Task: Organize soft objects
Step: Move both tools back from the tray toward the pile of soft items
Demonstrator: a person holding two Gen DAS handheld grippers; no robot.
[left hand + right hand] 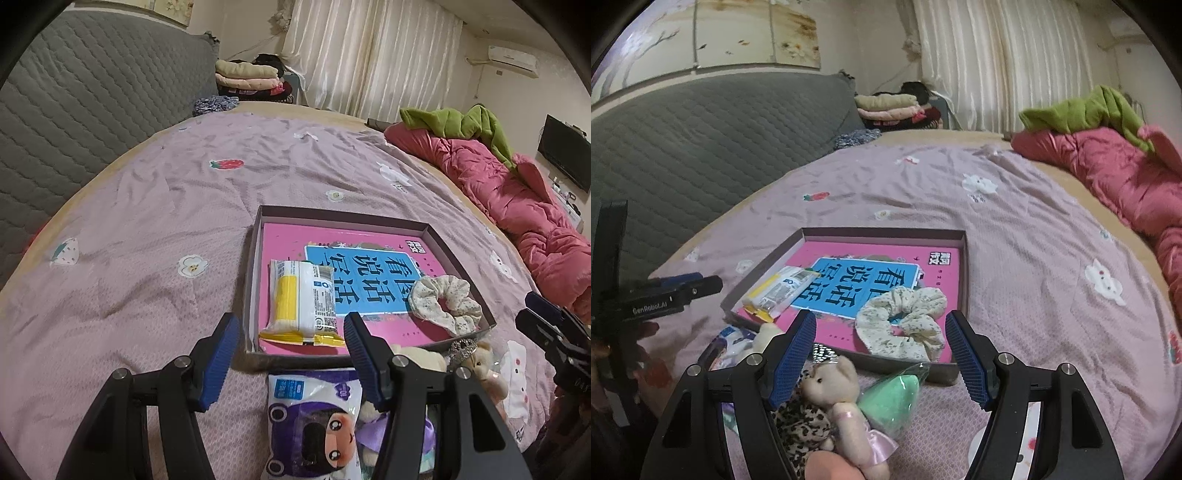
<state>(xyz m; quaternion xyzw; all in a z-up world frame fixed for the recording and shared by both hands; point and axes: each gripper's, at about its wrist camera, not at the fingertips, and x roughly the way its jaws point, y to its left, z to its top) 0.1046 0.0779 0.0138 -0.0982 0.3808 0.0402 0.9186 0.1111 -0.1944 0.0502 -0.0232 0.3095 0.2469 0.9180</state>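
Both the left gripper (291, 332) and right gripper (881, 332) gape wide, empty, at lower centre, before the shallow box (964, 266) holding a scrunchie (905, 325).

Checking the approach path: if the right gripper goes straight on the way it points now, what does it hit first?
Probably the floral scrunchie lying in the shallow box. The open right gripper frames it, with the box's near rim just below. Depth is unclear, so it might clip that rim first.
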